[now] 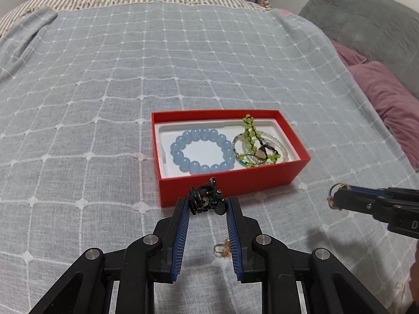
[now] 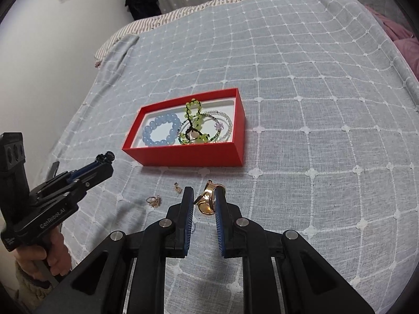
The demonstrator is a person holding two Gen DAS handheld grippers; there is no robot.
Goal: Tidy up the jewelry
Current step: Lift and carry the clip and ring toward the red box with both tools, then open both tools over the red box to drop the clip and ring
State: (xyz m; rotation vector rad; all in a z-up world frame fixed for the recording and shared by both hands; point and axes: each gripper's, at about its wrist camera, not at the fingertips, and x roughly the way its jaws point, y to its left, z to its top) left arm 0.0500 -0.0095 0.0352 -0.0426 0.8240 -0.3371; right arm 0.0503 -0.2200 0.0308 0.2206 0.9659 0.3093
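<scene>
A red box [image 1: 230, 183] [image 2: 188, 157] lies on the bed, holding a blue bead bracelet [image 1: 203, 150] [image 2: 159, 129] and a tangle of green bead jewelry [image 1: 255, 144] [image 2: 195, 125]. My left gripper [image 1: 208, 202] [image 2: 106, 157] is shut on a black ornate piece [image 1: 205, 196], held just in front of the box's near wall. My right gripper [image 2: 205, 197] [image 1: 334, 196] is shut on a gold ring [image 2: 208, 200], right of the box's near corner. Two small gold earrings [image 2: 154, 201] [image 2: 178, 187] lie loose on the blanket; one shows in the left wrist view [image 1: 222, 247].
A grey-blue checked blanket [image 1: 104, 104] covers the bed. Purple pillows [image 1: 387, 96] and a grey cushion [image 1: 366, 18] lie at the right. A white wall [image 2: 52, 65] borders the bed's left side. Curtains hang behind the bed.
</scene>
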